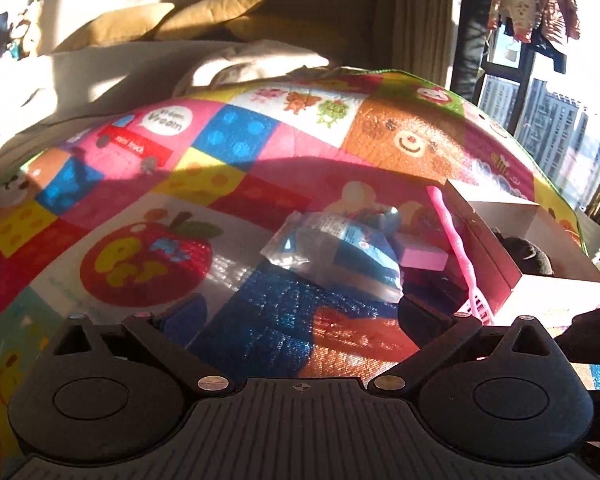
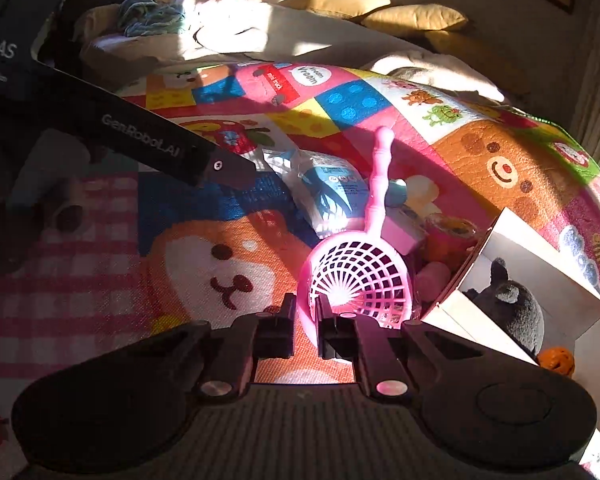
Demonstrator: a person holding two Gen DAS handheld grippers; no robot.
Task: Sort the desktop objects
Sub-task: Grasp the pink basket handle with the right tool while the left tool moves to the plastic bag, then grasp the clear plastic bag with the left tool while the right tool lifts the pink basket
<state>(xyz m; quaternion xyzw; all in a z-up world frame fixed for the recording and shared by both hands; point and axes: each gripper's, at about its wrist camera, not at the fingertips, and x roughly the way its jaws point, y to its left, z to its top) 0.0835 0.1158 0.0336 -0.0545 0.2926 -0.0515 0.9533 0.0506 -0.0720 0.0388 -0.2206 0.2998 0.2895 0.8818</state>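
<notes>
Beside the white box (image 2: 516, 240) on the play mat (image 2: 100, 272), the right gripper (image 2: 306, 320) is clamping the pink scoop (image 2: 356, 276) by its rim. Lifting it level should be keeping its long handle from snagging the packet (image 2: 324, 188); the left gripper (image 1: 288, 312) is hanging wide, empty.

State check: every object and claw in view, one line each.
right claw: shut on the scoop's basket rim
pink slotted scoop: gripped, handle pointing away
left claw: open, nothing between fingers
white box: open-topped, on the mat
grey plush toy: inside the box
plastic packet: lying flat on the mat
orange tape roll: on the mat beside the box
</notes>
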